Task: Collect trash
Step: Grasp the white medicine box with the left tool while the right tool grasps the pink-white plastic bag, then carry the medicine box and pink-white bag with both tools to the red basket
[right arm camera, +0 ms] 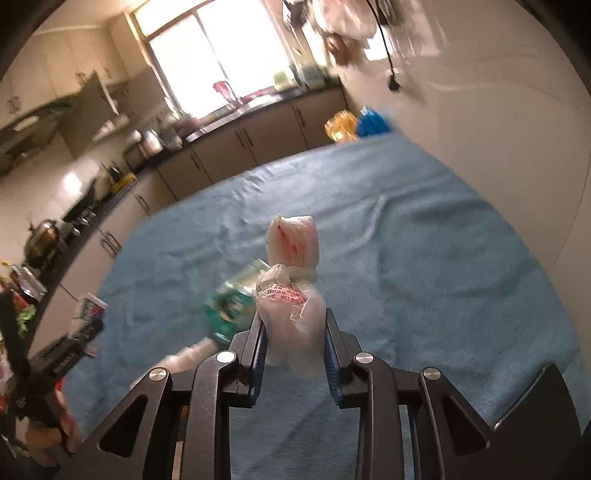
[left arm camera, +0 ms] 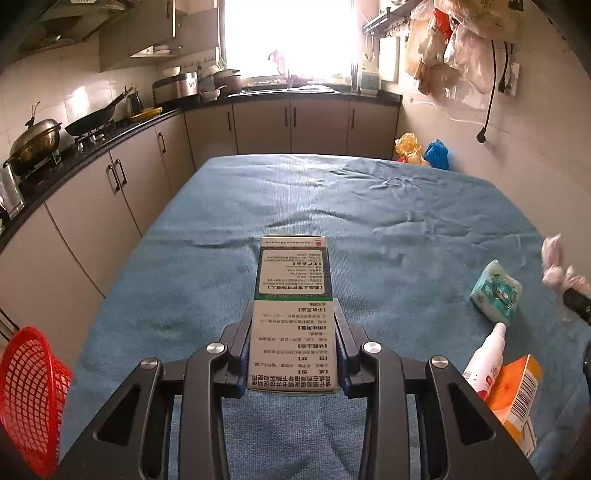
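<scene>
In my left gripper (left arm camera: 293,339) I have a flat medicine box (left arm camera: 293,314) printed with Chinese text, clamped between the two fingers and sticking forward above the blue towel-covered table (left arm camera: 332,206). In my right gripper (right arm camera: 293,339) I have a knotted white plastic bag (right arm camera: 293,288) with red print, pinched between the fingers and standing up past their tips, also above the blue cloth.

From the left wrist view, a red mesh basket (left arm camera: 29,391) sits at the table's near left edge. To the right on the cloth lie a teal tissue pack (left arm camera: 496,291), a white spray bottle (left arm camera: 485,362) just beside it, and an orange carton (left arm camera: 517,395) touching the bottle. The right wrist view is blurred; the tissue pack (right arm camera: 232,299) shows just left of the bag.

Beyond the table runs a dark kitchen counter (left arm camera: 110,136) with a wok (left arm camera: 92,122) and a lidded pot (left arm camera: 35,142), and a bright window (left arm camera: 288,33). Plastic bags (left arm camera: 450,48) hang on the right wall.
</scene>
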{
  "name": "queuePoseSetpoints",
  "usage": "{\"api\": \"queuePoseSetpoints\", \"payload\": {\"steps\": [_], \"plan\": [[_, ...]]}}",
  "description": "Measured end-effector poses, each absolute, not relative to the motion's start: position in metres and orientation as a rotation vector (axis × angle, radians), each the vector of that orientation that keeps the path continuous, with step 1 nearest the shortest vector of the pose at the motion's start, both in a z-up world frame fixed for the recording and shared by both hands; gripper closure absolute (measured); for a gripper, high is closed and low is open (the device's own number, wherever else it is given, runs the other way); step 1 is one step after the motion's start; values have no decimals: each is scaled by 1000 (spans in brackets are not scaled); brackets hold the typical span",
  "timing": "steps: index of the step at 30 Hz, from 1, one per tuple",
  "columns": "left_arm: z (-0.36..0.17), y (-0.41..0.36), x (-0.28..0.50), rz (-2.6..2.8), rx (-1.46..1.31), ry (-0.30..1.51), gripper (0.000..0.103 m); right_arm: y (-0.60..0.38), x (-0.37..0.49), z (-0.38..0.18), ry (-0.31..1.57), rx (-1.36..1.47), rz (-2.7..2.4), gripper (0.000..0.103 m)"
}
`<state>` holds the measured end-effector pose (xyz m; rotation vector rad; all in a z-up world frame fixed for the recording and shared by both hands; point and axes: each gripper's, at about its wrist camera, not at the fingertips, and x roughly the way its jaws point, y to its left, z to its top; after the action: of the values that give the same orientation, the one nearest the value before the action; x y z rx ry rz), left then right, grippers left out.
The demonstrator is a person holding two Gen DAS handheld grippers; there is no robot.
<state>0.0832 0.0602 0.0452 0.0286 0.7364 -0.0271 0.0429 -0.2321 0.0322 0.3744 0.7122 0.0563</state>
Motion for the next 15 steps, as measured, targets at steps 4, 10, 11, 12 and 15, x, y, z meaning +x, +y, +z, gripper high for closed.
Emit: {"api": "queuePoseSetpoints", "payload": {"steps": [4,10,11,12,15], "plan": [[44,59,84,-21,39,738,69,-221,32,44,643,344,121,73],[44,58,83,0,51,727,69,-198,25,47,637,301,204,73],[43,58,83,0,52,727,69,-196,25,47,638,298,216,73],[43,58,83,0,52,728,69,-193,22,47,638,294,224,73],[44,57,82,7,57,726,69,-189,20,47,631,282,242,73]]}}
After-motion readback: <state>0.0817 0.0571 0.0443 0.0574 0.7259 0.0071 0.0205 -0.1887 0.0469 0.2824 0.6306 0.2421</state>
